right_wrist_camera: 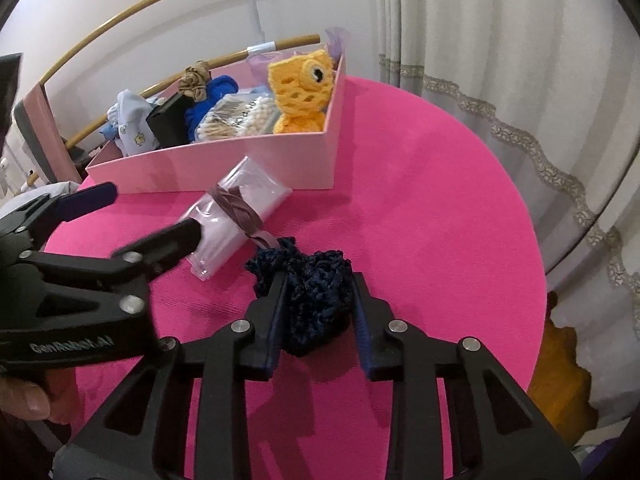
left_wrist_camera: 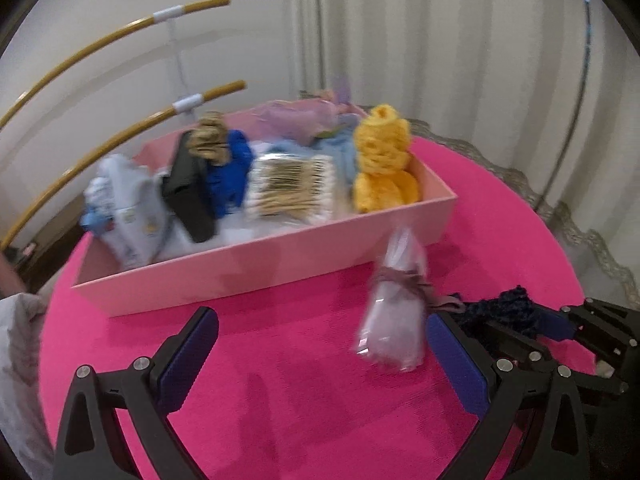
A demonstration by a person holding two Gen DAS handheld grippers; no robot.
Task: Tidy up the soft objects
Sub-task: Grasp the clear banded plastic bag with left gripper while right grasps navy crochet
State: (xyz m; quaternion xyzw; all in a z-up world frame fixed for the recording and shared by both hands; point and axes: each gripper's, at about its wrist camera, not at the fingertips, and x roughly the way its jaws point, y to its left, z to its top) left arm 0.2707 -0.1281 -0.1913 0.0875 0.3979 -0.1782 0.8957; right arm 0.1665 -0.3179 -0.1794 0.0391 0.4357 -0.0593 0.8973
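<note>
Right gripper (right_wrist_camera: pixel 318 300) is clamped on the dark navy crocheted piece (right_wrist_camera: pixel 308 292), both blue pads pressing its sides while it sits on the pink tabletop (right_wrist_camera: pixel 420 208); no earlier view to compare, so only the grip itself is reported. Left gripper (left_wrist_camera: pixel 320 344) stands wide apart with nothing between its fingers, hovering low over the tabletop; in the right wrist view its nearer finger overlaps the end of the clear plastic packet (right_wrist_camera: pixel 236 220), but I can't tell whether it actually touches. That packet holds something pale, is banded with a mauve braided tie (right_wrist_camera: pixel 240 212), and lies flat on the tabletop just beside the navy piece and close in front of the pink box (right_wrist_camera: pixel 248 168). Inside the box, from the side nearest the left gripper across: pale printed cloth (right_wrist_camera: pixel 134 124), a black flat item (right_wrist_camera: pixel 168 122) standing tilted, a tan scrunchie (right_wrist_camera: pixel 194 80) on top of blue fabric (right_wrist_camera: pixel 216 96), a pack of cotton swabs (right_wrist_camera: pixel 236 120), and a yellow crocheted toy (right_wrist_camera: pixel 300 88) upright against the end wall. Sheer lilac material (left_wrist_camera: pixel 304 114) sits at the box's back edge. Curtain with lace trim (right_wrist_camera: pixel 520 128) hangs behind the tabletop. Left view is motion-blurred.
</note>
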